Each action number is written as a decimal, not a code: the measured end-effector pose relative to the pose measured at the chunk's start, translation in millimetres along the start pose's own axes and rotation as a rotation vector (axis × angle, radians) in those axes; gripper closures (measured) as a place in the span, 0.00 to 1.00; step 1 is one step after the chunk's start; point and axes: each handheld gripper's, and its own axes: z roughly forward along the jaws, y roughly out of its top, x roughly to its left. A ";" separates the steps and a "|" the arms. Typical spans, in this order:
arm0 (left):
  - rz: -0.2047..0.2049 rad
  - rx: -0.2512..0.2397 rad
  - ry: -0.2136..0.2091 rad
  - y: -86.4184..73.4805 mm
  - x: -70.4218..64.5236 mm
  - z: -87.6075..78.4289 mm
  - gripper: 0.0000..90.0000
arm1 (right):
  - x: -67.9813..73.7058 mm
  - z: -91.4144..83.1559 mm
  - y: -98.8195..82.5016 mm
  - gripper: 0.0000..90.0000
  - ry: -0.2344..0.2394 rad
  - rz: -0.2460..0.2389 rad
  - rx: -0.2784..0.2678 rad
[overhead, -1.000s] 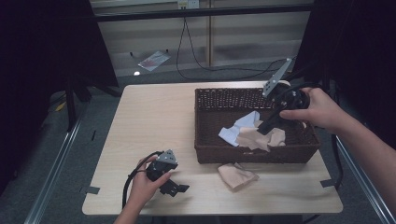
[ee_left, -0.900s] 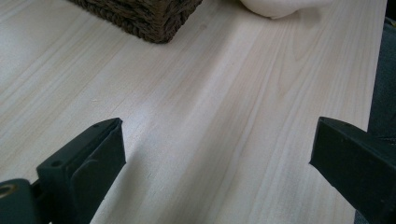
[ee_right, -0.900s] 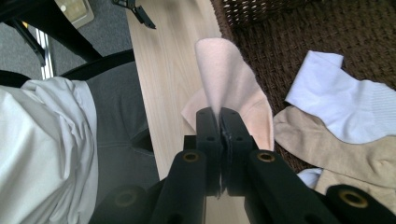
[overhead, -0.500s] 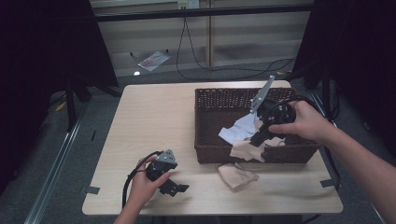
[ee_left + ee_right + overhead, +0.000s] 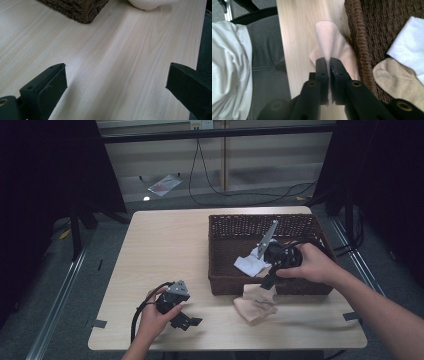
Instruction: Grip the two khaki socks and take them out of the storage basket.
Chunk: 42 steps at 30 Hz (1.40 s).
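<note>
Right gripper [image 5: 329, 61] pinches soft, crumpled pink cloth [image 5: 329, 42].

A cloth [image 5: 255, 301] lies on the table [image 5: 170, 245] before the basket [image 5: 220, 227].

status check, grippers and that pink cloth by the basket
Right gripper shut on pink cloth, jaws easing. Left gripper open, idle. Basket wall alongside.

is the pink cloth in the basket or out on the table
Out. The pink cloth lies on the table just outside the basket wall, a fold pinched up by the right gripper.
</note>
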 end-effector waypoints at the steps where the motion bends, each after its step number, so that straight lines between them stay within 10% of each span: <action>1: 0.001 -0.010 -0.006 -0.5 0.4 0.6 0.03 | -0.5 2.8 -0.2 0.89 -0.002 -0.002 0.003; 9: 0.012 -0.004 -0.005 -1.6 0.9 -0.7 0.03 | 0.7 10.7 -3.6 0.47 -0.025 0.011 -0.022; 17: 0.013 -0.003 -0.003 -1.5 0.4 -1.0 0.03 | 2.3 11.6 -17.1 0.26 -0.059 0.038 -0.049; 42: 0.015 0.018 0.003 -0.8 -0.3 -0.4 0.03 | 11.1 30.9 -85.9 0.11 -0.118 0.081 -0.141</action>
